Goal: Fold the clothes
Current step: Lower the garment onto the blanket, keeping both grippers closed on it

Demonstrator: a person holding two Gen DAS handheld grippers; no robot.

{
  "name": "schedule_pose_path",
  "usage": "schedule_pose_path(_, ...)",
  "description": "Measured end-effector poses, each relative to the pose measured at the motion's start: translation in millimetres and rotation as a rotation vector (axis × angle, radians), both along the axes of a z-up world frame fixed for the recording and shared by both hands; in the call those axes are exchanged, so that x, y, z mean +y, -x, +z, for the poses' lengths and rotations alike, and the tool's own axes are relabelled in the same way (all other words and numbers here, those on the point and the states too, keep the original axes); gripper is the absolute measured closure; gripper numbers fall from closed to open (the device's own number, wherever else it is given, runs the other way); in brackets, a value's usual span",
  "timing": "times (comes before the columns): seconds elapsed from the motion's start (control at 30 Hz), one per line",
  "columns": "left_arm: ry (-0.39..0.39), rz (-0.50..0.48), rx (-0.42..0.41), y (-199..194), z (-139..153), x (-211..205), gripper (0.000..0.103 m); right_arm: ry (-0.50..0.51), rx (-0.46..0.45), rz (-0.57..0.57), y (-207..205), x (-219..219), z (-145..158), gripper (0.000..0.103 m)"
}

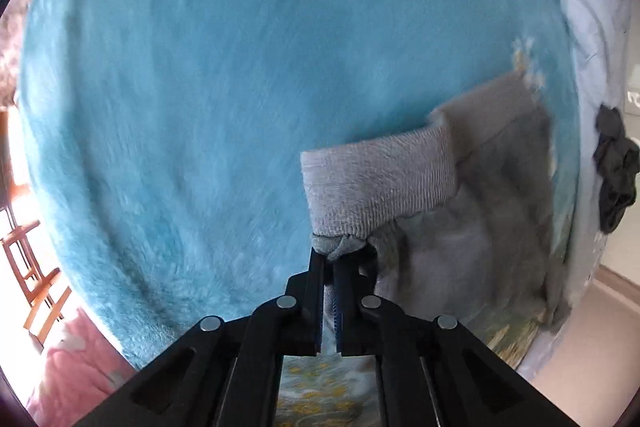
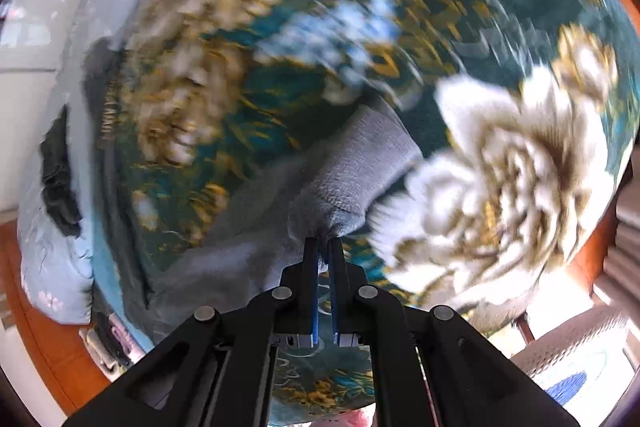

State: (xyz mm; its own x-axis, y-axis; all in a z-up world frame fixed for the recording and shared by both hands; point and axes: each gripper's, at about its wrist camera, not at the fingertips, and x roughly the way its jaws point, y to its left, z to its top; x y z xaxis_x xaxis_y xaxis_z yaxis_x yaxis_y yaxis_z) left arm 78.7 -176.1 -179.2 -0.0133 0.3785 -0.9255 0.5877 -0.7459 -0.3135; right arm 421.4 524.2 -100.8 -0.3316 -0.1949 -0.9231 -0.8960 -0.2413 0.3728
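Both pinching the grey garment (image 1: 400, 179): left claw (image 1: 329, 259) at its ribbed cuff, right claw (image 2: 323, 245) at another edge, probably lifting it toward twelve o'clock for folding.

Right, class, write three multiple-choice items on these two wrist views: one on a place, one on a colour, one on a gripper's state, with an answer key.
1. Where does the ribbed cuff of the grey knitted garment lie in the left wrist view?
A. on the plush turquoise blanket
B. on a chair
C. on the floor

2. What colour is the blanket's flower-printed side?
A. red
B. dark teal
C. black

3. How is the left gripper?
A. wide open
B. shut on nothing
C. shut on the garment

Key: A, turquoise pile surrounds the cuff; B, teal ground behind cream blooms; C, grey fabric is pinched at the fingertips.
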Motion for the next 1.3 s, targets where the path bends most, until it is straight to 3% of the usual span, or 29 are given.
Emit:
schedule_pose_path(0.07, -0.022, -0.047, 0.111, 20.5, 41.3, 1.6, 0.099, -0.053, 0.083, 0.041, 13.3, 7.4, 35.1, 0.099)
schedule_pose_path(0.13, 0.029, -0.141, 0.221, 33.4, 77.6, 1.7, 0.099, -0.152, 0.143, 0.114, 20.1, 7.0, 72.1, 0.103)
schedule_pose_path(0.2, 0.077, -0.167, 0.197, 41.0, 68.8, -9.6, 0.099, -0.142, 0.066, 0.124, 6.2, 3.1, 56.2, 0.103)
schedule_pose_path(0.27, 0.097, -0.138, 0.105, 41.7, 50.2, -23.2, 0.099, -0.046, -0.030, 0.042, -21.1, 0.7, 15.6, 0.103)
schedule_pose_path(0.37, 0.105, -0.117, 0.027, 39.3, 34.3, -38.6, 0.099, 0.044, 0.009, -0.095, -47.1, -5.0, -16.3, 0.103)
schedule_pose_path(0.57, 0.110, -0.152, 0.016, 34.6, 33.2, -45.7, 0.099, 0.034, 0.073, -0.031, 8.9, -2.6, -28.3, 0.100)
schedule_pose_path(0.67, 0.105, -0.160, 0.024, 36.8, 38.4, -53.4, 0.099, 0.042, 0.094, -0.043, 43.6, 5.3, -39.2, 0.058)
schedule_pose_path(0.73, 0.104, -0.162, 0.023, 36.2, 40.6, -61.5, 0.099, 0.049, 0.091, -0.066, 63.3, 11.5, -47.9, 0.057)
schedule_pose_path(0.8, 0.102, -0.154, 0.021, 46.0, 23.4, -16.5, 0.099, 0.039, 0.039, -0.077, 80.0, 16.4, -56.4, 0.057)
schedule_pose_path(0.93, 0.105, -0.132, 0.001, 29.6, 12.5, -2.7, 0.099, 0.035, -0.102, -0.037, 106.3, 18.3, -77.0, 0.058)
schedule_pose_path(1.03, 0.097, -0.109, -0.016, 23.9, 10.9, -5.0, 0.099, 0.035, -0.198, -0.010, 110.4, 18.4, -90.5, 0.077)
schedule_pose_path(1.07, 0.097, -0.104, -0.020, 23.0, 9.7, -5.8, 0.099, 0.040, -0.235, -0.004, 110.5, 18.5, -95.4, 0.092)
schedule_pose_path(1.1, 0.095, -0.100, -0.023, 22.8, 9.2, -6.6, 0.099, 0.050, -0.254, -0.007, 108.3, 18.7, -99.2, 0.095)
schedule_pose_path(1.17, 0.090, -0.091, -0.028, 22.8, 8.4, -8.1, 0.099, 0.073, -0.250, -0.044, 98.2, 19.2, -102.2, 0.098)
schedule_pose_path(1.3, 0.081, -0.071, -0.005, 26.8, 19.6, -9.8, 0.099, 0.074, -0.124, -0.102, 83.1, 20.3, -77.1, 0.099)
